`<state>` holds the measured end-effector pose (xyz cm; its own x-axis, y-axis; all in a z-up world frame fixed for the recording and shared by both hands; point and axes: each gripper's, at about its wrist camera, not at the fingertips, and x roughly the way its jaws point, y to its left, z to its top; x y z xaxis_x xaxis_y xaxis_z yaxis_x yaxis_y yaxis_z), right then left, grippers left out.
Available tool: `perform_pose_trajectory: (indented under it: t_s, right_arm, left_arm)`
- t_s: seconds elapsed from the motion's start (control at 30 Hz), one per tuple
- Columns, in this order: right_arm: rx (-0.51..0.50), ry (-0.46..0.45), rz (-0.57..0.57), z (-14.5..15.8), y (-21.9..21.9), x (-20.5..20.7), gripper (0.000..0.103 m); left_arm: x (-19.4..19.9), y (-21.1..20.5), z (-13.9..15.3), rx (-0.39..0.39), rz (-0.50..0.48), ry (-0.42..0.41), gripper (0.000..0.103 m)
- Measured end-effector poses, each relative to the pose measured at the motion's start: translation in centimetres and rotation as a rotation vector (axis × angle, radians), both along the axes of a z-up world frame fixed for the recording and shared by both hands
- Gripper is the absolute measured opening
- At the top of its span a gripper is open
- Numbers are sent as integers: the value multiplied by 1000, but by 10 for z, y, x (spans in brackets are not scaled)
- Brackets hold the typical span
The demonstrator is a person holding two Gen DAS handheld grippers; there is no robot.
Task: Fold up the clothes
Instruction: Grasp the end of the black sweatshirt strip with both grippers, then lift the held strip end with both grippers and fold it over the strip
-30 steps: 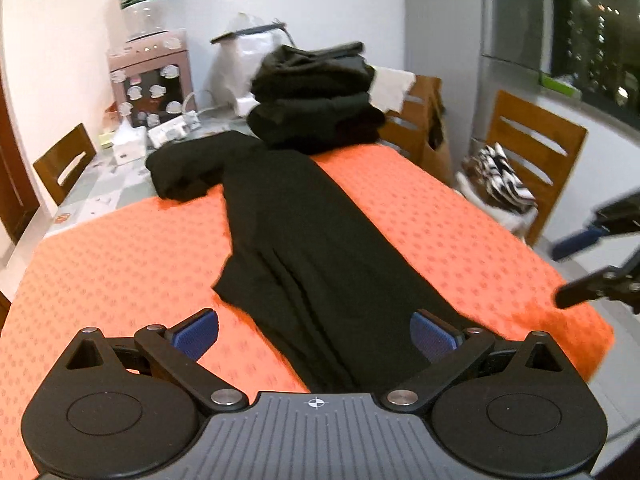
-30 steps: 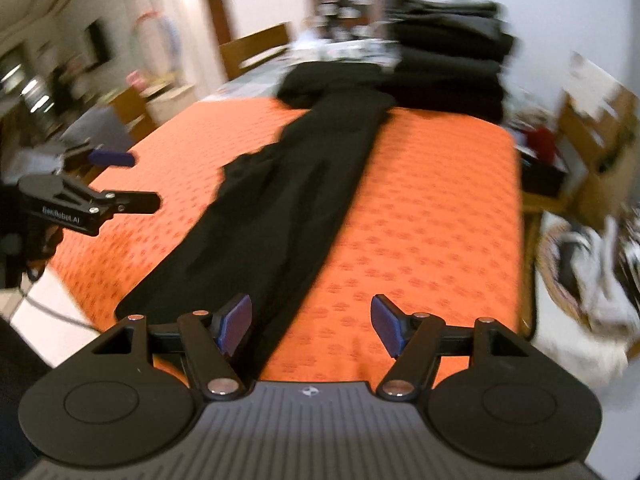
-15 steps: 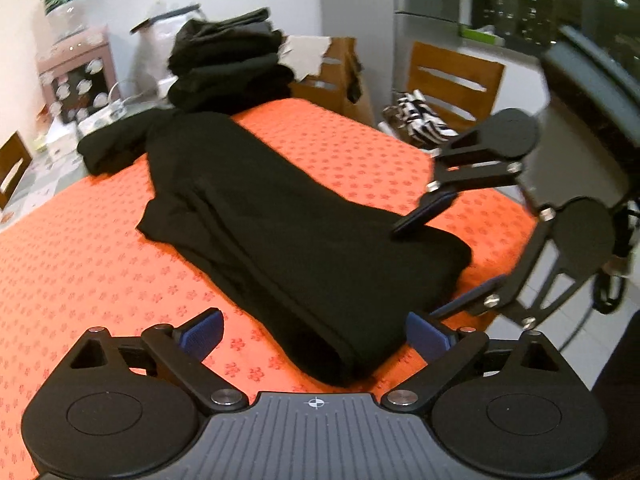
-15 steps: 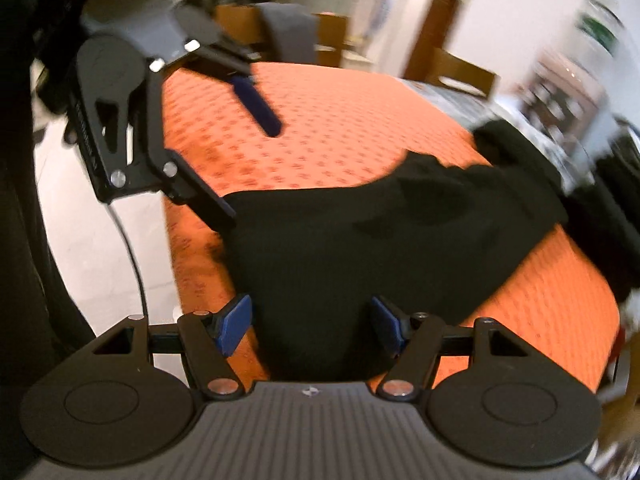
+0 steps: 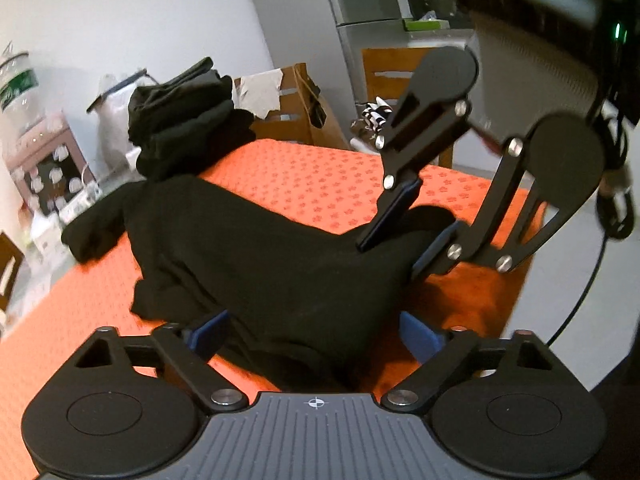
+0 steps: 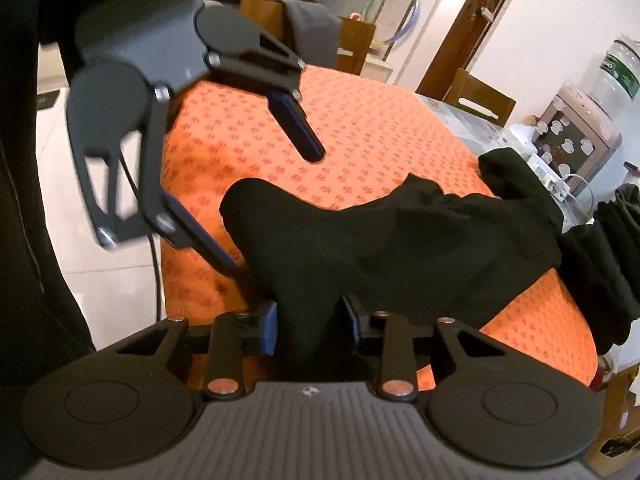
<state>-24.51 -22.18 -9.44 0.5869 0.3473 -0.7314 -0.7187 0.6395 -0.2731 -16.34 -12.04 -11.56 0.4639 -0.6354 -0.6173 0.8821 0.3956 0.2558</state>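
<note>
Both grippers work at the near end of a long black garment (image 5: 256,248) lying on the orange-covered desk (image 5: 320,176). Right gripper (image 6: 310,322) has its jaws closing, and a bunched fold of the black cloth stands between its blue pads (image 6: 269,326), which seem to press on it already. Left gripper (image 5: 316,332) is also closing but its jaws are well apart, the blue pads standing either side of the hem and not touching it. Seen from the left wrist, the garment's long axis runs from the near desk edge away toward the far left, where its far end lies crumpled just before a stack of folded dark clothes (image 5: 188,120). Beyond that stack are a white plastic bag (image 5: 112,120), a brown cardboard box (image 5: 300,116) with pale paper in it, and a wooden chair (image 5: 384,80). A pink water dispenser (image 6: 576,136) with a green-labelled bottle (image 6: 620,68) stands at the far corner; the label's writing is too small to read. Another wooden chair (image 6: 480,100) sits at the desk's far side, and pale floor tiles (image 6: 100,280) show past the near edge
</note>
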Motion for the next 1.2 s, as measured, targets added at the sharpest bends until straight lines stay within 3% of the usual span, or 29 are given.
perform_pose_trajectory:
  t_s: [0.07, 0.1, 0.13, 0.23, 0.27, 0.33, 0.4, 0.43, 0.47, 0.57, 0.73, 0.87, 1.2]
  right_arm:
    - [15, 2, -10, 6, -4, 4, 38]
    - [24, 6, -17, 8, -6, 6, 38]
    - [28, 6, -17, 10, -8, 7, 38]
    - [27, -8, 1, 11, -13, 5, 49]
    - [25, -17, 10, 10, -14, 2, 57]
    - [9, -29, 28, 6, -14, -1, 62]
    - [-25, -41, 40, 1, -14, 1, 62]
    - [-41, -51, 43, -1, -13, 2, 51]
    - [-57, -62, 45, -2, -12, 3, 26]
    - [-29, -71, 9, 12, -15, 9, 20]
    - [-15, -102, -43, 52, -11, 1, 20]
    - [-17, -73, -59, 80, -1, -12, 20]
    - [53, 79, -99, 108, 28, -42, 20]
  left_arm:
    - [8, -4, -3, 2, -22, 9, 65]
    - [11, -4, -3, -5, -46, 35, 45]
    - [15, -3, -1, -16, -61, 71, 34]
    - [24, 1, 6, -63, -57, 138, 27]
    - [25, 2, 9, -75, -52, 142, 26]
    - [25, 3, 15, -87, -52, 143, 23]
    - [25, 4, 21, -97, -56, 143, 21]
    - [25, 4, 23, -101, -57, 143, 20]
    - [25, 5, 25, -106, -56, 143, 19]
    - [29, 12, 38, -151, -44, 150, 19]
    - [24, 20, 73, -196, -90, 115, 19]
    - [11, 33, 92, -213, -133, 118, 19]
    - [-20, 71, 97, -253, -141, 232, 19]
